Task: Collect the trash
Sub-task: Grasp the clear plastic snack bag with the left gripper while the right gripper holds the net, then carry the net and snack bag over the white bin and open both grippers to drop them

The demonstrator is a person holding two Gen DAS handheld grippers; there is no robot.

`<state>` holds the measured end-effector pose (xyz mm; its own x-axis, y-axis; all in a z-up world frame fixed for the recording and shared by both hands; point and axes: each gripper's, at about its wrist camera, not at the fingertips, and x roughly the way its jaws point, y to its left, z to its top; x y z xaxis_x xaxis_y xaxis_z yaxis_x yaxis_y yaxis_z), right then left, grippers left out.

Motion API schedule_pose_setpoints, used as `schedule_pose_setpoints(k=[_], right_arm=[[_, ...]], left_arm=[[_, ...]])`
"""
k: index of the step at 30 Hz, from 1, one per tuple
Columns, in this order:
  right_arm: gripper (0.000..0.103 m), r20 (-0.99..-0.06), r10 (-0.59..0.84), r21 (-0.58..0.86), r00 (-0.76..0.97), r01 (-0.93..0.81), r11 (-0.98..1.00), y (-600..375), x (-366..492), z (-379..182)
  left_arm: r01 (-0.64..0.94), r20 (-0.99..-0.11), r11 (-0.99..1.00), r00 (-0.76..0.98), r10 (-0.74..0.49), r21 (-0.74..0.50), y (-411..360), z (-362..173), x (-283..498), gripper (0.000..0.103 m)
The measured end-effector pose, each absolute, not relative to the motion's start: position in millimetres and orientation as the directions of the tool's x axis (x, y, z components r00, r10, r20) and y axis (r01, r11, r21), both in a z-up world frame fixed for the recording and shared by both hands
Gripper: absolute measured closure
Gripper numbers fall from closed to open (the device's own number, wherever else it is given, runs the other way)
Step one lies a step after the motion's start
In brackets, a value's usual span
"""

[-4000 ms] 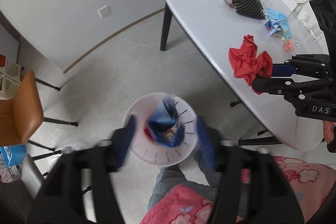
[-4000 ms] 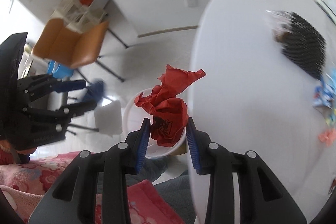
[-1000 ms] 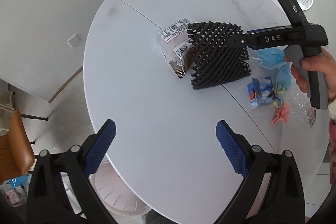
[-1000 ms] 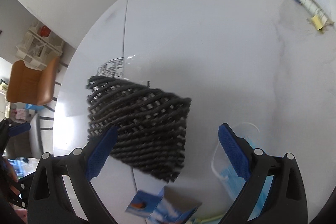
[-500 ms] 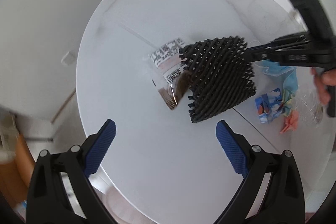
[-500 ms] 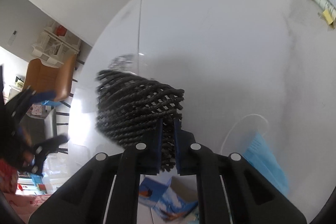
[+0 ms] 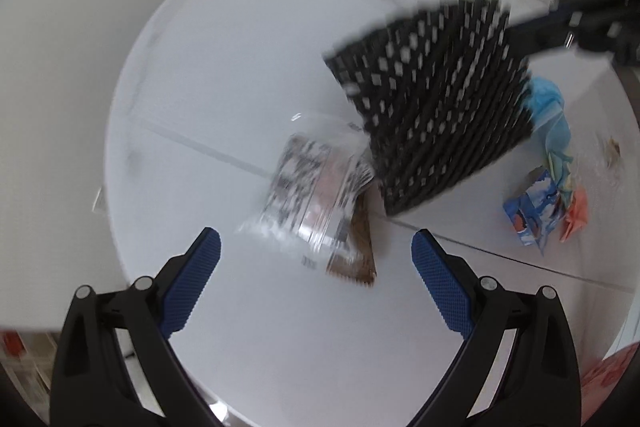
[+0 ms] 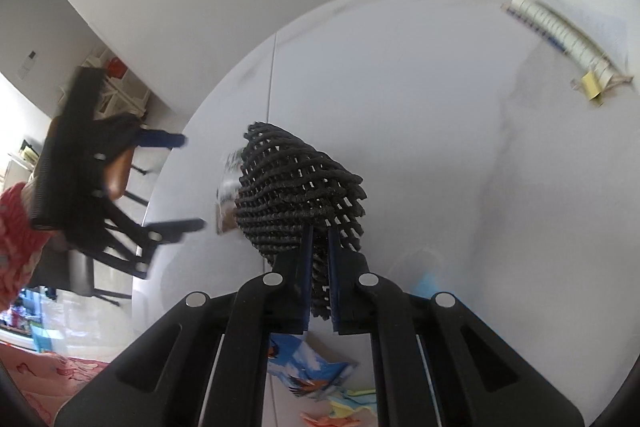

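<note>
your right fingers (image 8: 319, 267) pinch the black mesh (image 8: 300, 187) by its edge; it's light, floppy. left fingers (image 7: 316, 283) gape wide, empty, over the crinkly wrapper (image 7: 316, 195).

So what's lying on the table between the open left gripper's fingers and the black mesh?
A clear plastic packet with a brown wrapper beside it, seen in the left wrist view.

one black foam net (image 7: 432, 99), two wrappers (image 7: 320, 203), one face mask (image 7: 548, 111)
</note>
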<state>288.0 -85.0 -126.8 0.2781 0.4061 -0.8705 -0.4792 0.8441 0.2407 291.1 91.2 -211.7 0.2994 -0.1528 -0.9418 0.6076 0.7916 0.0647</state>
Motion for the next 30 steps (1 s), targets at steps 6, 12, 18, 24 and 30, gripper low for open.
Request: schedule_pose_setpoints(k=[6,12,18,24,30], right_arm=[[0.095,-0.866,0.387,0.226,0.318,-0.440,0.869,-103,291,-119],[0.095,-0.864,0.382,0.231,0.329,-0.416,0.880,-113,291,-122],[0.095,-0.854,0.397,0.233,0.335,-0.436,0.869,-104,288,-115],[0.096,-0.838,0.436,0.240,0.327,-0.497,0.834,-80,278,-101],[0.096,-0.822,0.483,0.242,0.303,-0.581,0.777,-40,256,-80]], left_arm=[[0.668,-0.951,0.736,0.286,-0.119,0.109,62,-238,310,0.013],[0.642,-0.958,0.766,0.236,-0.161,0.029,60,-245,317,0.054],[0.567,-0.952,0.823,0.236,-0.194,-0.027,77,-237,310,0.063],[0.428,-0.927,0.897,0.283,-0.247,-0.108,113,-207,280,0.063],[0.303,-0.918,0.943,0.318,-0.235,-0.137,157,-187,209,0.063]])
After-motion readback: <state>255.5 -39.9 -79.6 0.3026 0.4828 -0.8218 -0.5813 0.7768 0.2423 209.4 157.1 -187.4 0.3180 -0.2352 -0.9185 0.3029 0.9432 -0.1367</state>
